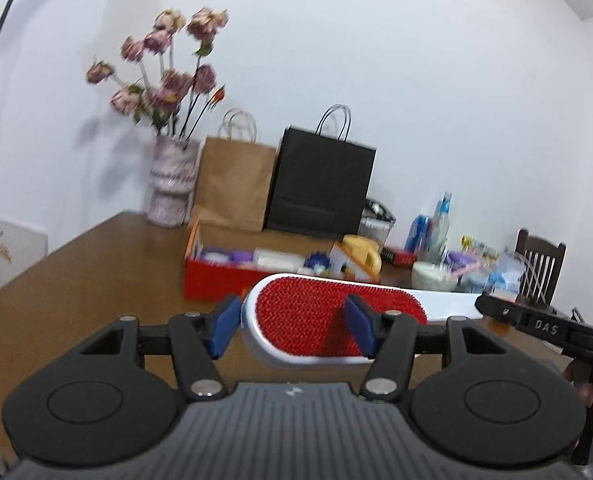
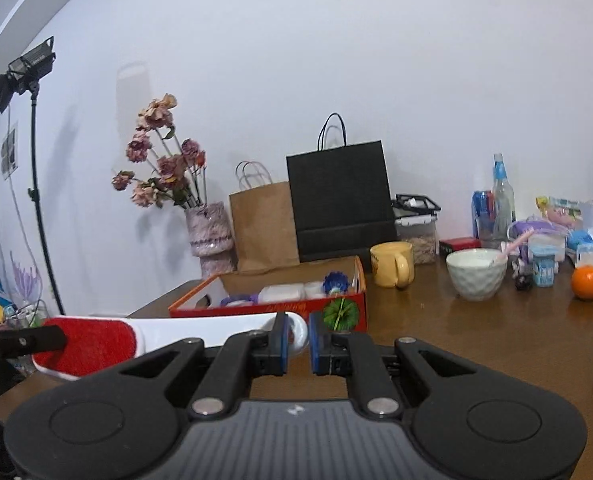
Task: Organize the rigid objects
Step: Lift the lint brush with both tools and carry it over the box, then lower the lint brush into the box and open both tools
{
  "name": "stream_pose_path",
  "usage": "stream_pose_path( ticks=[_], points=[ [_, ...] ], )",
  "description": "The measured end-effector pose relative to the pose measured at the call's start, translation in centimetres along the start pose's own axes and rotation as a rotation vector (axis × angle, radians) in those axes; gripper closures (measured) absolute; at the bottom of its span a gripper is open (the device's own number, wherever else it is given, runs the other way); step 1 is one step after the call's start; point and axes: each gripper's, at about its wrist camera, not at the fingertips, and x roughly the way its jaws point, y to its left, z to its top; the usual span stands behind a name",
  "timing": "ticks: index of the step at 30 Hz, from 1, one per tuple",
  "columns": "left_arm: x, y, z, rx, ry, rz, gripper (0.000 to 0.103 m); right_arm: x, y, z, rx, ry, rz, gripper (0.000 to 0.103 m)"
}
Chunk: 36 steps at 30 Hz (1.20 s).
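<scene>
Left gripper clamps red-bristled white plastic lint brush; right gripper pinches its handle; far clutter blurred; brown wooden table, white wall.

Bare table lies near and right; the red box, mug and bowl block the far side.

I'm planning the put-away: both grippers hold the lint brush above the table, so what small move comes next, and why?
Probably carry the lint brush forward over the red box. The left gripper clamps its red head, the right gripper its white handle, and the box lies just ahead.
</scene>
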Motion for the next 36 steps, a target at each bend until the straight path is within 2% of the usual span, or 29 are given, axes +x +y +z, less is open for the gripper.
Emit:
stream_pose_path(
  ticks=[4,11,14,18,24,30,33,34,36],
  points=[
    [4.8,0.1,2.9,0.016,-0.013,-0.016,0.044,4.6,-1.1,2.9,0.001,-0.001,-0.009,0.092],
    [16.2,1.6,7.5,0.022,0.038,-0.041,0.045,15.3,-4.0,7.7,0.015,0.008,-0.002,0.092],
    [20.6,2.6,8.2,0.014,0.063,-0.038,0.045,19.7,-4.9,8.3,0.025,0.044,-0.007,0.092],
    [25.9,4.4,7.5,-0.015,0.119,-0.01,0.045,25.1,-5.6,7.2,0.022,0.102,-0.016,0.092],
    [30.2,6.7,4.8,-0.041,0.206,0.015,0.045,31.0,-5.3,4.4,-0.055,0.199,-0.055,0.092],
    [32.3,8.1,3.0,-0.048,0.27,0.043,0.045,33.6,-4.3,2.3,-0.13,0.247,-0.073,0.091],
    [33.0,7.2,2.2,0.045,0.284,0.068,0.044,34.2,-4.3,1.3,-0.131,0.272,-0.071,0.087],
    [33.0,6.9,1.9,0.061,0.277,0.062,0.043,34.3,-4.4,1.1,-0.122,0.276,-0.044,0.087],
    [32.8,6.7,1.8,0.064,0.269,0.037,0.041,34.2,-4.3,0.8,-0.123,0.282,-0.012,0.077]
  ],
)
